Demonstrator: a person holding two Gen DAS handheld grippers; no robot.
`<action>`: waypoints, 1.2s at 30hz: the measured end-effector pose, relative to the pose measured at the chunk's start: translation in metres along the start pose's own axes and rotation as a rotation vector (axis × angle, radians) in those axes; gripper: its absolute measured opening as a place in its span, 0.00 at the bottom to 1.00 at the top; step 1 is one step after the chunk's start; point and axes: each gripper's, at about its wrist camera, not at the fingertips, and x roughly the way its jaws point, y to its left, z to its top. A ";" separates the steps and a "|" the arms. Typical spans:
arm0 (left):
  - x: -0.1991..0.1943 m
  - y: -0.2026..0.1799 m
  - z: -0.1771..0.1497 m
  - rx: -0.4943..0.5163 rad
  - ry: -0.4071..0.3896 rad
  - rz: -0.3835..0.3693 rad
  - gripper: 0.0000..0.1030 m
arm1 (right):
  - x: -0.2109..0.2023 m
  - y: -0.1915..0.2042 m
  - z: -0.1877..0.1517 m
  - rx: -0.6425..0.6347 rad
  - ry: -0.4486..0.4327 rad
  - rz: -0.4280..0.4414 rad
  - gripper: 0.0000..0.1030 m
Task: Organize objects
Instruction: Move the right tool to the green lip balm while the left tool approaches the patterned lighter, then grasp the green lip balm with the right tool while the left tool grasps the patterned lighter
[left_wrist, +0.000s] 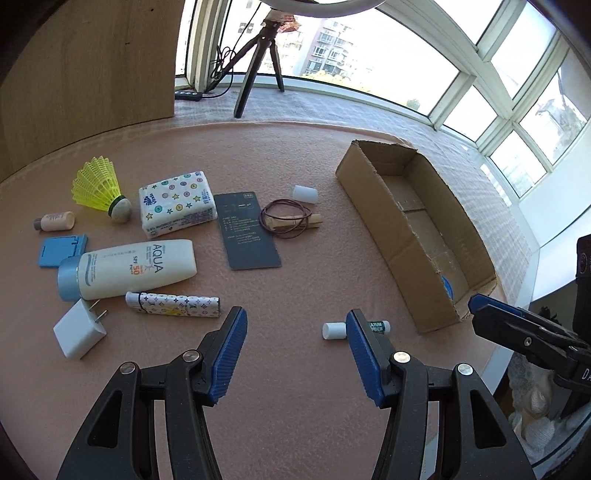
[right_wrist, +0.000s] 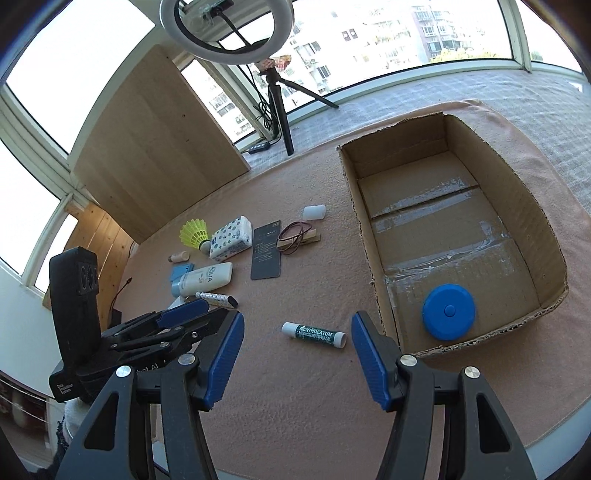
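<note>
An open cardboard box (left_wrist: 417, 254) (right_wrist: 373, 236) lies on the pink cloth, with a blue round case (right_wrist: 448, 312) in its near end. A green lip balm tube (right_wrist: 314, 334) (left_wrist: 334, 329) lies on the cloth just left of the box. My left gripper (left_wrist: 295, 321) stands open and empty above the cloth, its right finger hiding part of the tube. My right gripper (right_wrist: 297, 326) is open too, with the tube lying on the cloth beyond its tips. Further left lie a sunscreen bottle (left_wrist: 136, 267), a patterned lighter (left_wrist: 173, 304), a tissue pack (left_wrist: 177, 208) and a yellow shuttlecock (left_wrist: 101, 190).
Also on the cloth: a white charger plug (left_wrist: 79, 334), a blue holder (left_wrist: 62, 251), a small bottle (left_wrist: 55, 221), a dark card (left_wrist: 247, 229), a clothespin with a rubber band (left_wrist: 291, 219), a white cap (left_wrist: 306, 193). A tripod (left_wrist: 258, 62) and wooden board (right_wrist: 155, 147) stand behind.
</note>
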 end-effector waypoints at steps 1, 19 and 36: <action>0.002 0.009 0.002 -0.020 0.006 0.005 0.58 | 0.003 0.004 -0.003 -0.005 0.008 0.004 0.55; 0.049 0.054 0.031 -0.066 0.088 0.013 0.40 | 0.012 0.012 -0.034 0.015 0.073 -0.028 0.55; 0.051 0.062 0.000 -0.063 0.108 0.010 0.39 | 0.093 0.037 0.005 -0.169 0.261 -0.037 0.55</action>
